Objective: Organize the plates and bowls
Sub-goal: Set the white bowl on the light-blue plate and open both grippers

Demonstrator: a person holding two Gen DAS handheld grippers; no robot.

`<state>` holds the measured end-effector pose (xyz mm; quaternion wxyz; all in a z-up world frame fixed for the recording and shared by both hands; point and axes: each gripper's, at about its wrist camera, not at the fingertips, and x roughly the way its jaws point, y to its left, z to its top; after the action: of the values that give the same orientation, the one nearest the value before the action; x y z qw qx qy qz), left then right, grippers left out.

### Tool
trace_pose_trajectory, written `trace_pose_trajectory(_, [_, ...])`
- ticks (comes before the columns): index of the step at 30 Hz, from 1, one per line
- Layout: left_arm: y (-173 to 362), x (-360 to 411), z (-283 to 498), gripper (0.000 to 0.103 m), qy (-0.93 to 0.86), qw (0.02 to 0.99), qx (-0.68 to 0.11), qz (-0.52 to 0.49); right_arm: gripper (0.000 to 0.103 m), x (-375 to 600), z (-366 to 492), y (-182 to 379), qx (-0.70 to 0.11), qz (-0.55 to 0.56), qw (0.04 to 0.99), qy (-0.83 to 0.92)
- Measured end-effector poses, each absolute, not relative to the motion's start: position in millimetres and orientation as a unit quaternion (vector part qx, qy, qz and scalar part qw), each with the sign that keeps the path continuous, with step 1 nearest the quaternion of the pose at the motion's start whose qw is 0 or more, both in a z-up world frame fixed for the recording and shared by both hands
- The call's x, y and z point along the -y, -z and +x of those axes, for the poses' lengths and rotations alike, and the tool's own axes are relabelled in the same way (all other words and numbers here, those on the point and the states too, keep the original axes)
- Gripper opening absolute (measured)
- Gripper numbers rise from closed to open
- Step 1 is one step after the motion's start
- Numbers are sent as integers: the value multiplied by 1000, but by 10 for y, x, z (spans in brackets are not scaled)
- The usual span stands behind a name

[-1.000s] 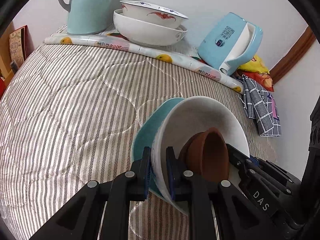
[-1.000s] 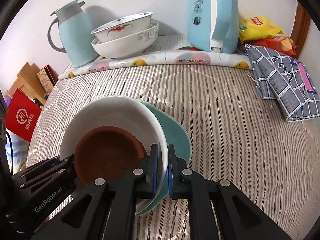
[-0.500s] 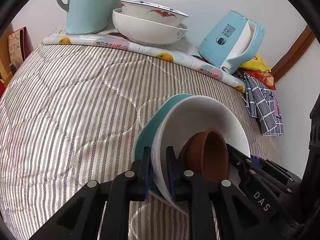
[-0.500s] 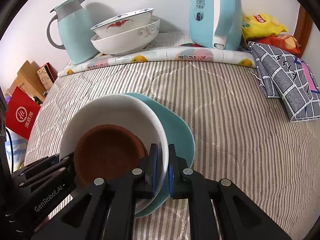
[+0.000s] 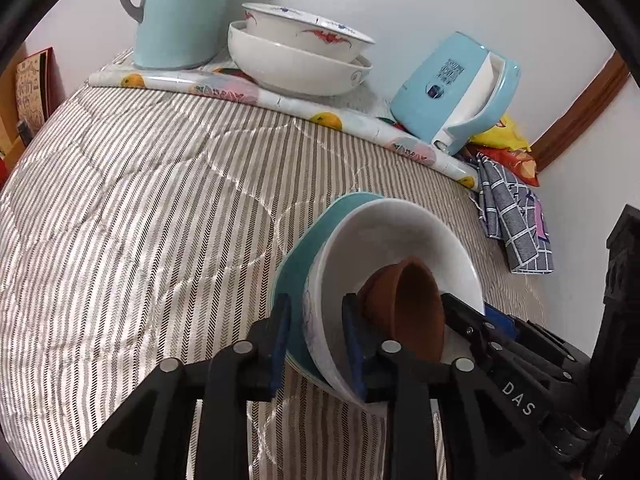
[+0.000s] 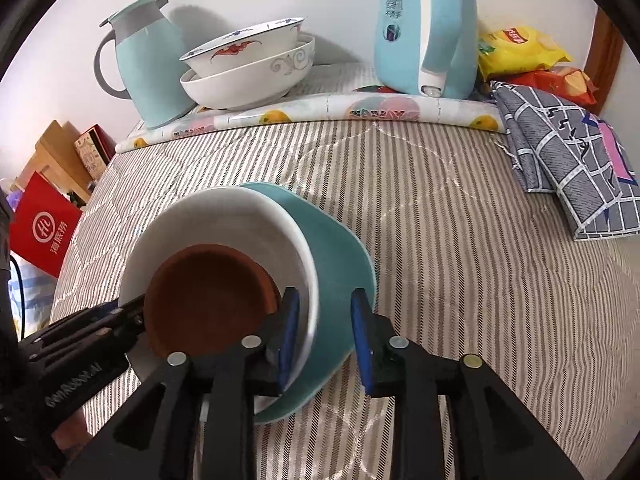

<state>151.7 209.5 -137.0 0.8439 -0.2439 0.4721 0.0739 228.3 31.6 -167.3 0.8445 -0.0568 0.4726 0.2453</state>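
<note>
Three nested dishes: a brown bowl (image 6: 208, 300) sat inside a white bowl (image 6: 224, 220), which sat in a teal bowl (image 6: 340, 252), all low over the striped bed (image 6: 440, 220).
Left gripper (image 5: 316, 340): jaws spread apart, straddling the rims of the white and teal bowls; pads looked slightly off the walls.
Right gripper (image 6: 326, 336): jaws spread, straddling the opposite rims; whether they pressed the dishes was unclear.
Back of bed: two stacked white bowls (image 5: 296, 56) rested between a jug (image 6: 148, 68) and a kettle (image 6: 424, 28).
Far right: a checked cloth (image 6: 568, 168) lay beside snack bags (image 6: 520, 52).
</note>
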Motion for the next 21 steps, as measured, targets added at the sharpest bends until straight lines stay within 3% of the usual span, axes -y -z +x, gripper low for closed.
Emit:
trace_pose_trajectory(5, [1260,-2090,1440,41,-85,851,-463,-234,33,-259,2220,1590,-467,-55,848,-243])
trace_pose_trajectory(7, [1220,-2087,1400,43,-82,853,-458,-237,40,-224,2181,1549,-463,-48,850,-246])
trace_pose_trajectory(11, [1131,-2046,1315,46,-89,859,-450,-228,42,-156,2080,1450,-453,-47,855,-249])
trace_pose_trajectory(15, [1014,-1960,1223,49,-100,867,-441,-209,60,-63,1975,1347,-444,-48,863,-235])
trace_pose_trajectory(17, [956,-1903,1174,50,-100,871,-436,-204,60,24,1909,1277,-434,-45,870,-228])
trace_pose_trajectory(21, [851,-1763,1099,55,-99,876,-432,-190,72,225,1787,1163,-420,-52,884,-200])
